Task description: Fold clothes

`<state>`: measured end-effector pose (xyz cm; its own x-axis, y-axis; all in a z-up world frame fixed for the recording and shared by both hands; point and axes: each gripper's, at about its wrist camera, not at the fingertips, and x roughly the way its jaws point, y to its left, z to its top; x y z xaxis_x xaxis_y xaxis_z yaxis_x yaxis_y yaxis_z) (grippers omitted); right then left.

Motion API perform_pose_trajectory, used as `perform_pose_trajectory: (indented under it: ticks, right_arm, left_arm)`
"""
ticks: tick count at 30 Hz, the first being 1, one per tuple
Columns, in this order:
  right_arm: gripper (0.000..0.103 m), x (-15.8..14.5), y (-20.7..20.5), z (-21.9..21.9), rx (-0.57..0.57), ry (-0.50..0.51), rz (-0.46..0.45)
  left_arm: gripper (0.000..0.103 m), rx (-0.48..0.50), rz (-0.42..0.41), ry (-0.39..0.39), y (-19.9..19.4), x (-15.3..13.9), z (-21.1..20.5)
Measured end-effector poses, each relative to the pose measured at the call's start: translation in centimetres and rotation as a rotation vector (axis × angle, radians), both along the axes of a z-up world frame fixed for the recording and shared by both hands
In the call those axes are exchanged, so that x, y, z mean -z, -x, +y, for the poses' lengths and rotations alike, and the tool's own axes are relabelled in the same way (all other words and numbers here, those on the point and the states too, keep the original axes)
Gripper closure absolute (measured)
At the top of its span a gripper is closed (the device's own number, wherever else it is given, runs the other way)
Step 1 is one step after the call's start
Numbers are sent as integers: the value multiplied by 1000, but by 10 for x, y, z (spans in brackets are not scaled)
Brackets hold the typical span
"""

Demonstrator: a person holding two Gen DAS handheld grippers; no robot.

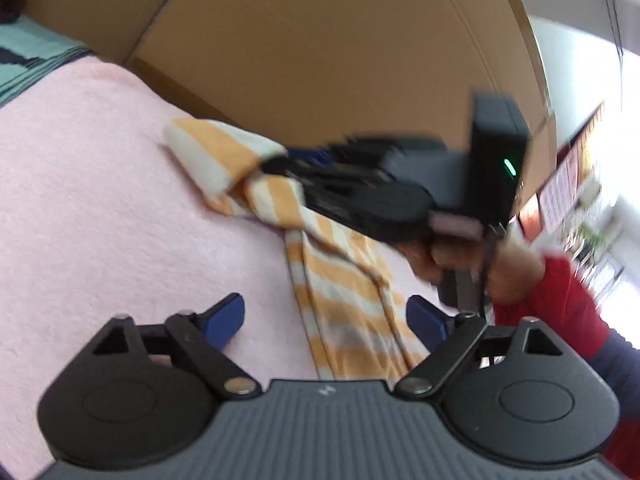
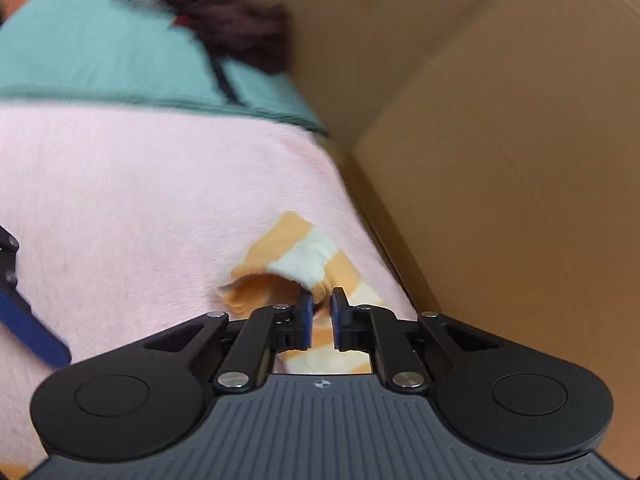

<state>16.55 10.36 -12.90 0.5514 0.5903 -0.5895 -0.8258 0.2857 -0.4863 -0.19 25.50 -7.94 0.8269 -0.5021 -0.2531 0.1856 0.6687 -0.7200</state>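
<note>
Pink blanket (image 1: 100,200) filled the frame's left under cardboard (image 1: 320,40). My right gripper (image 2: 320,304) had clamped the striped shirt (image 2: 304,256) at lower centre; my left gripper (image 1: 324,316) stood apart around its tail.

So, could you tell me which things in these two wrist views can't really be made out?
- Striped garment: left wrist view, its near end is hidden behind the left gripper body.
- Right gripper: left wrist view, motion blur smears its fingers where they meet the cloth.
- Dark bundle on the teal cloth: right wrist view, blurred and cut by the top edge.
</note>
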Motion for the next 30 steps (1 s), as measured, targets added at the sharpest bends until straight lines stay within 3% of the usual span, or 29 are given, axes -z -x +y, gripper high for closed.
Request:
perform_pose_trajectory:
  ticks: [2,5,9,11,16,21,25,28,30]
  right_arm:
    - [95,-8,-12,-17,45,-74,61]
    - [95,-14,-20,-36,79,-154,126]
    - [95,-17,-17,-49,107,-204,110]
    - [95,-18,-17,-59,119,-228,105]
    - [95,-16,-20,-77,149,-276,101]
    - [95,-13,-18,-95,178,-334,110]
    - [95,-11,-13,-107,187,-392,139]
    - [95,-9,-5,-112,184,-429,146]
    - [95,-8,1,-116,180,-445,156]
  left_arm:
    - [35,2,2,134,-14,1,11]
    - [33,-11,8,360,-41,10,12]
    - [31,-26,124,630,-76,37,1]
    - [32,-57,152,697,-85,45,-6]
    - [33,-146,154,750,-94,50,-7]
    - [24,-200,149,747,-98,49,1]
    - [23,-193,157,659,-113,41,-6]
    - [23,-208,173,635,-122,37,-11]
    - [30,-214,173,628,-125,37,-12]
